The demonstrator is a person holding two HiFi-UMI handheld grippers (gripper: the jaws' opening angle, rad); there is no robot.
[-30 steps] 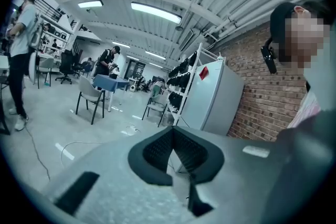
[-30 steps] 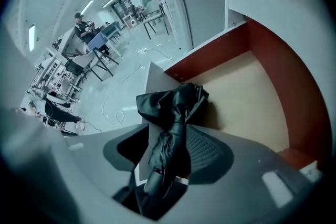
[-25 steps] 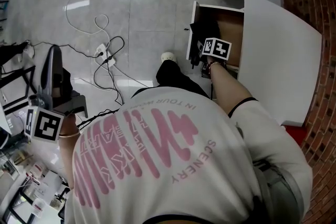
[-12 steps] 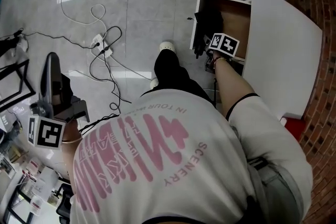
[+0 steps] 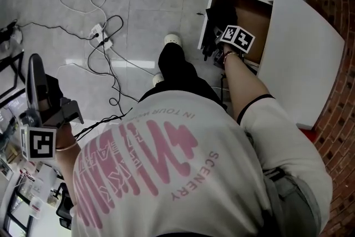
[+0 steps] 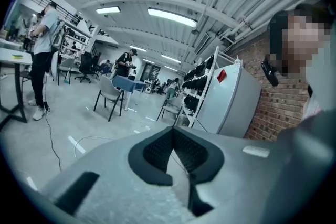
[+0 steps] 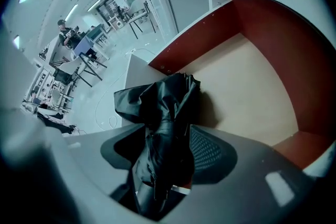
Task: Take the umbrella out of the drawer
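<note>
A folded black umbrella [image 7: 164, 107] stands against the front panel of the open white drawer [image 5: 206, 14], whose floor [image 7: 247, 86] is brown wood. My right gripper [image 7: 163, 140] points steeply down over it. Its jaws have just been opening, and the umbrella rises between them with a gap on the left pad's side. In the head view that gripper [image 5: 215, 48] sits at the drawer's front edge beside the dark umbrella [image 5: 219, 15]. My left gripper [image 5: 41, 83] is held out far to the left, away from the drawer. Its pads [image 6: 157, 152] meet with nothing between them.
A white cabinet top [image 5: 305, 53] lies right of the drawer, with a brick wall [image 5: 339, 119] beyond it. Cables and a power strip [image 5: 102, 39] trail over the tiled floor at the left. The person's dark trouser leg and shoe [image 5: 172, 41] stand just left of the drawer.
My right gripper has sunk lower over the umbrella in the drawer. The left gripper has drifted down and towards the picture's left edge.
</note>
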